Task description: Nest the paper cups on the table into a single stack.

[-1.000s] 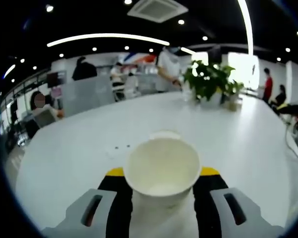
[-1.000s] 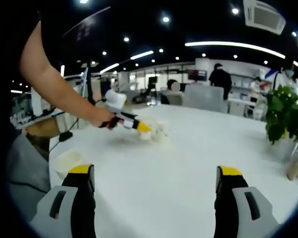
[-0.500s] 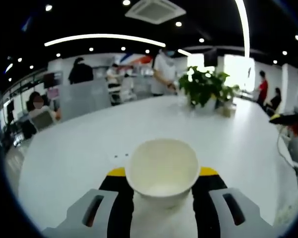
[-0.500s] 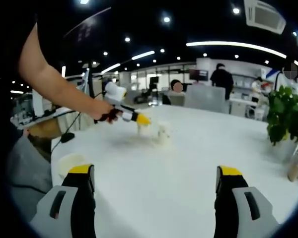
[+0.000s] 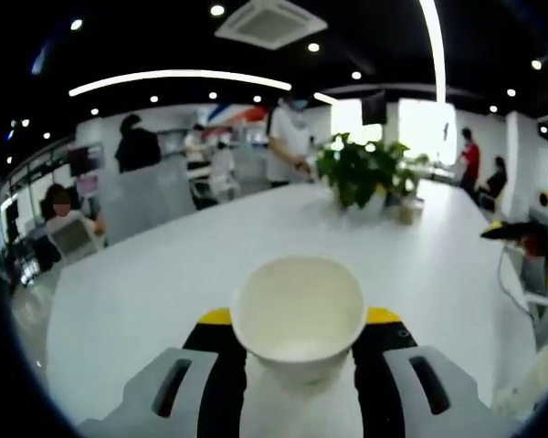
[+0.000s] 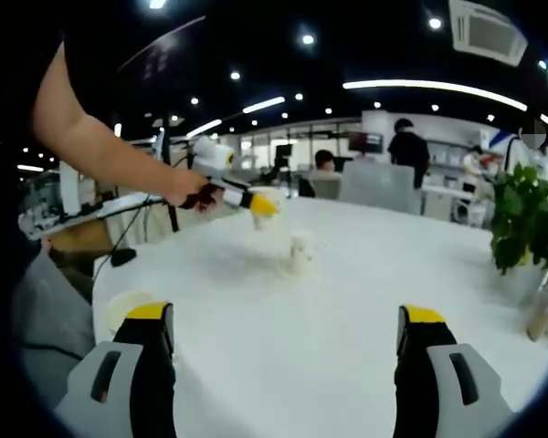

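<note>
You are gripping one paper cup point(image 5: 299, 310) in your left hand-held gripper point(image 5: 297, 319), now raised clear of the desk point(image 6: 347, 301). Two more cups are sitting there: a standing cup point(image 6: 300, 252) and a near cup point(image 6: 126, 306). Your right hand-held gripper point(image 6: 288, 333) is gaping wide, holding nothing.

No text, label, brand, number or sign is legible in either view; the far background is too blurred.

Grey tool point(image 6: 288, 342) bodies, black jaws (yellow tips)

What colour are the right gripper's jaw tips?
Yellow, on black jaws; the right gripper shows it best in its own view.
</note>
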Motion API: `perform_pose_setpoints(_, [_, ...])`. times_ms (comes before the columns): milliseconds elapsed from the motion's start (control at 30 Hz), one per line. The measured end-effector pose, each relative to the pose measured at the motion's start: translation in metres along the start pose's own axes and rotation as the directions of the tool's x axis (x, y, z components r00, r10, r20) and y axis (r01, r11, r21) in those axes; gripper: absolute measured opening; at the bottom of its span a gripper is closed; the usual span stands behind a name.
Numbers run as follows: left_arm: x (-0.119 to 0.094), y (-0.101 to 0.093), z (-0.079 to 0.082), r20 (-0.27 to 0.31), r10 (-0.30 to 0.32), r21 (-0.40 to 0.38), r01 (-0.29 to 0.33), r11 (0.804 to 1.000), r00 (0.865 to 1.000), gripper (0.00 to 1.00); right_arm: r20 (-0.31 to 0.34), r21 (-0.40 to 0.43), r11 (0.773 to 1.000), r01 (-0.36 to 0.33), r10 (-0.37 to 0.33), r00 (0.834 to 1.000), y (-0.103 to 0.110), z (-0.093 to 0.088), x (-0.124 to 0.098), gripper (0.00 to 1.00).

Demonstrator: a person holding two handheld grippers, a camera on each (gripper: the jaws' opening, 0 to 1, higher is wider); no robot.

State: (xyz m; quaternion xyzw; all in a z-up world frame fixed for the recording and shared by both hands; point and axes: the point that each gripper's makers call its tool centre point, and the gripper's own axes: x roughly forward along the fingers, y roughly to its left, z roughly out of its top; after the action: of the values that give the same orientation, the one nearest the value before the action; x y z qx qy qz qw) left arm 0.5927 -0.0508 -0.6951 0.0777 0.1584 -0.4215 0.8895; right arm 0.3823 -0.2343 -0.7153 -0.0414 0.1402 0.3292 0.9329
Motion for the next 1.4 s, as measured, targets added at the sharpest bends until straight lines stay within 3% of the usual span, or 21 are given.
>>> perform_pose_setpoints(333, [-0.016,-0.004,0.036,0.036,-0.021,-0.013,0.021,1.0,0.999,0.43,-0.002,-0.002,1.0,0.003,-0.003,1.0,-0.003,-0.002,-0.002,1.0])
perform_pose_setpoints(800, [-0.021,-0.012,0.047,0.014,-0.035,0.014,0.035,0.999,0.999,0.43,-0.004,-0.009,1.0,0.004,-0.004,1.0,-0.002,0.001,-0.009,1.0])
perform_pose_setpoints(1400, [-0.028,-0.052,0.055,0.015,-0.117,0.032,0.116,0.993,0.993,0.42,-0.003,-0.017,1.0,0.005,-0.005,1.0,0.001,0.002,-0.016,1.0])
